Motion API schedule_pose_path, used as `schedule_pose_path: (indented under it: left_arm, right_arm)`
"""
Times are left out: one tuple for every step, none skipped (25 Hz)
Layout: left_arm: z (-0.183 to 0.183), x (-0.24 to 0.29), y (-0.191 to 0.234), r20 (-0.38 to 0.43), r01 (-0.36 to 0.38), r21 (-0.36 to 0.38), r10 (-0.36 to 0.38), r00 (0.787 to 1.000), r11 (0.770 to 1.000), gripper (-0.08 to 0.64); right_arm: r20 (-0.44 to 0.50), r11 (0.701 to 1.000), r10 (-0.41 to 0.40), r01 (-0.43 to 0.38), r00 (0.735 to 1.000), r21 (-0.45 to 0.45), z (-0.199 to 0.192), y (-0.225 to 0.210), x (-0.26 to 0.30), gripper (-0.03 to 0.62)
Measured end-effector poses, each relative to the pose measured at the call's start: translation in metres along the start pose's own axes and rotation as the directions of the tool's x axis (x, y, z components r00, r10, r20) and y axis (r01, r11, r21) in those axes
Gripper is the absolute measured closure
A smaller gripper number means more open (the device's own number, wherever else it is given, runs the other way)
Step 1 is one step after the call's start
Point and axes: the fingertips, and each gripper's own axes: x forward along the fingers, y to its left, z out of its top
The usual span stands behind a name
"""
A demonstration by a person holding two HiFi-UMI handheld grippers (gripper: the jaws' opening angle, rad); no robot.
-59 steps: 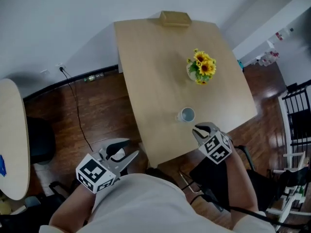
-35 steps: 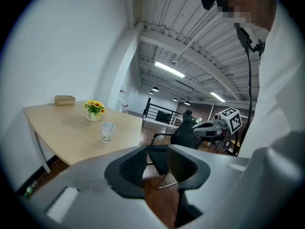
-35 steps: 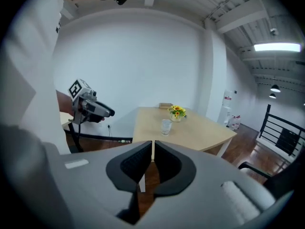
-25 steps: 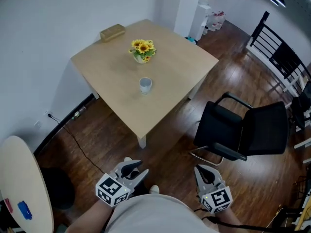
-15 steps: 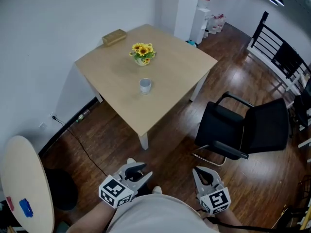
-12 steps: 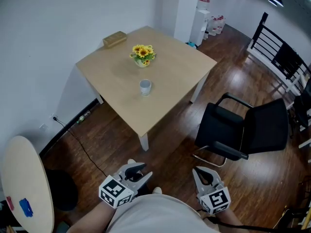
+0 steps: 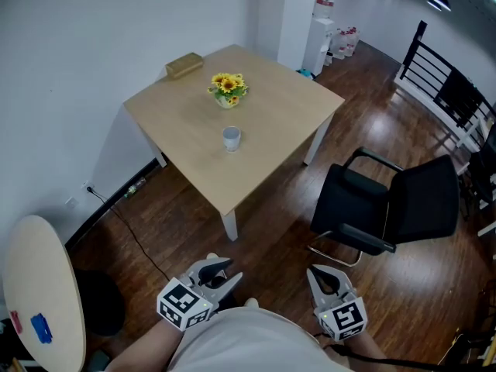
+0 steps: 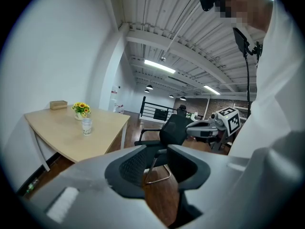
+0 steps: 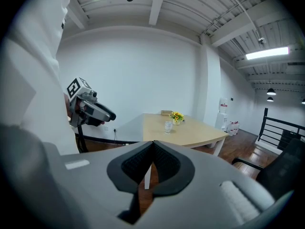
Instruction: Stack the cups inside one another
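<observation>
Cups, pale, nested — 6 o'clock of yellow sunflower vase. Left gripper parted, right gripper closed, both empty, well away — bumping light wooden table could topple them.

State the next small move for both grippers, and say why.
Probably just rest both: the left gripper, jaws apart, and the right gripper, shut, hold nothing, well back from the light wooden table, where what looks like one pale cup stack stands.
</observation>
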Motion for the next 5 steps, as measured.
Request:
schedule_pose_path:
  left_arm:
    - [0.0,0.0003,-0.0008,0.001,0.003,-0.001,-0.003,1.0,1.0,0.419]
    - [-0.0003,0.0006,-0.002,0.002,0.007,-0.003,-0.007,1.0,1.0,0.419]
    - [-0.0008,0.0008,-0.0033,0.002,0.01,-0.005,-0.01,1.0,1.0,0.419]
    - [-0.0014,0.001,-0.0047,0.002,0.012,-0.007,-0.012,1.0,1.0,0.419]
    - [-0.0021,0.0011,-0.006,0.001,0.014,-0.008,-0.014,1.0,1.0,0.419]
  right_arm:
    - [-0.003,1.0,0.003,-0.003,1.0,-0.003,-0.0002,0.0008,0.0,0.586]
    - [-0.006,1.0,0.005,-0.005,1.0,-0.003,-0.001,0.0011,-0.0004,0.586]
    - [-0.01,1.0,0.006,-0.006,1.0,-0.002,-0.0021,0.0011,-0.0011,0.586]
    - [-0.013,1.0,0.007,-0.007,1.0,-0.001,-0.0031,0.001,-0.0019,0.586]
    - [-0.016,1.0,0.007,-0.007,1.0,0.0,-0.0042,0.0008,-0.0027,0.586]
